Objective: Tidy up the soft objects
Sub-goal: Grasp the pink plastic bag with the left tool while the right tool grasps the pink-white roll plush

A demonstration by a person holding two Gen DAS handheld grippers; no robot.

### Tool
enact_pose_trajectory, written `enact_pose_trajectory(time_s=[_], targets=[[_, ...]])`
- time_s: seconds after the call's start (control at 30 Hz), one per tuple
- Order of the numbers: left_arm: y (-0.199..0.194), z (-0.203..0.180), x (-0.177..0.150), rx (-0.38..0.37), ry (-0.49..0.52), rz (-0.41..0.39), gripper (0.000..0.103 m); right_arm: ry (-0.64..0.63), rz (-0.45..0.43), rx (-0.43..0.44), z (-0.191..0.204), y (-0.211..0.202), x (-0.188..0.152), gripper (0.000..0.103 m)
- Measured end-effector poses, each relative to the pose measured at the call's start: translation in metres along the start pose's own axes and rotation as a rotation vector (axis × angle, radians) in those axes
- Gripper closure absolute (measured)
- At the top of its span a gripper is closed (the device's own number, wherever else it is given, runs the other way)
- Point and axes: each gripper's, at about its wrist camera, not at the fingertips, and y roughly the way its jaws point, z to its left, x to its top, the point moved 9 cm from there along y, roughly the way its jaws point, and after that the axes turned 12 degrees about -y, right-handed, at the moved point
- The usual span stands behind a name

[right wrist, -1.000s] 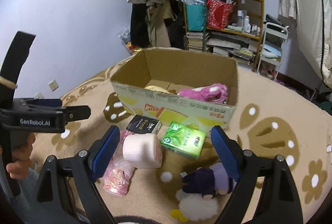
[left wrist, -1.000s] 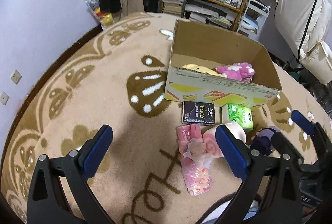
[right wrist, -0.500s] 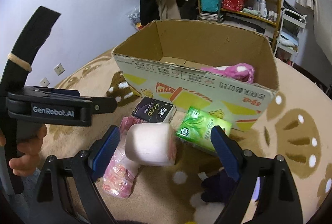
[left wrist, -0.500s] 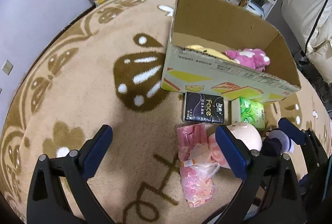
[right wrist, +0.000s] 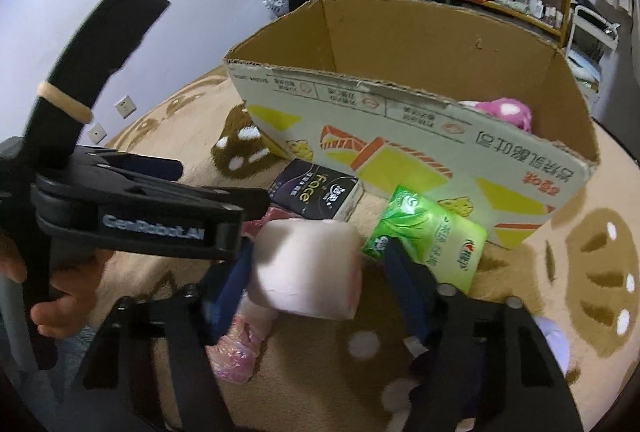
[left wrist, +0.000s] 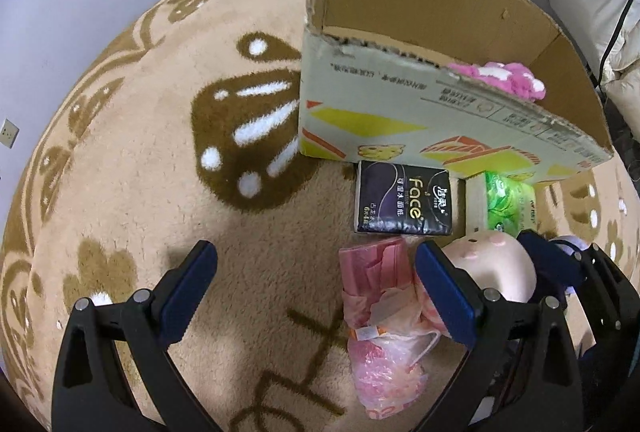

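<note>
Right gripper (right wrist: 320,272) sits low over the carpet (left wrist: 140,160) with its blue-padded fingers spread on either side of a pale pink plush roll (right wrist: 308,268); the left pad looks pressed against the roll's side, the right pad stands just off it, so the jaws are open around the roll and not clamped, though motion blur makes the contact uncertain. Left gripper (left wrist: 316,284) hovers over bare carpet, jaws wide apart, nothing between them; its right finger overlaps the same plush roll (left wrist: 496,268) in view. Beside the roll lies a pink plastic-wrapped packet (left wrist: 380,320), partly under it on the left side. Just beyond, a black "Face" tissue pack (left wrist: 404,200) lies flat against the front wall of the open cardboard box (left wrist: 400,124), and a green tissue pack (right wrist: 428,236) leans near the same wall to its right. Inside the box a magenta plush with white spots (right wrist: 504,112) shows above the rim at the right end. A dark purple plush toy (left wrist: 564,252) lies on the carpet near the right gripper, mostly hidden by it.
</note>
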Motion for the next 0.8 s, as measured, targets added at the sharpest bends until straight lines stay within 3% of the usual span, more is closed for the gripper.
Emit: enact_pose_trajectory(time_s=[0.07,0.23,0.5,0.8], targets=[[0.004,-0.001,-0.001,0.002,0.0,0.01,0.005,0.0,0.007,0.02,0.002,0.001,-0.002,0.051],[0.015,-0.003,-0.003,0.01,-0.005,0.041,0.005,-0.022,0.025,0.015,0.003,0.003,-0.006,0.058],[0.032,-0.006,-0.011,0.008,-0.023,0.111,0.005,0.012,0.048,0.016,-0.004,0.002,-0.014,0.061],[0.042,-0.002,-0.015,-0.001,-0.044,0.131,0.005,0.025,0.071,0.009,-0.005,0.004,-0.022,0.06]])
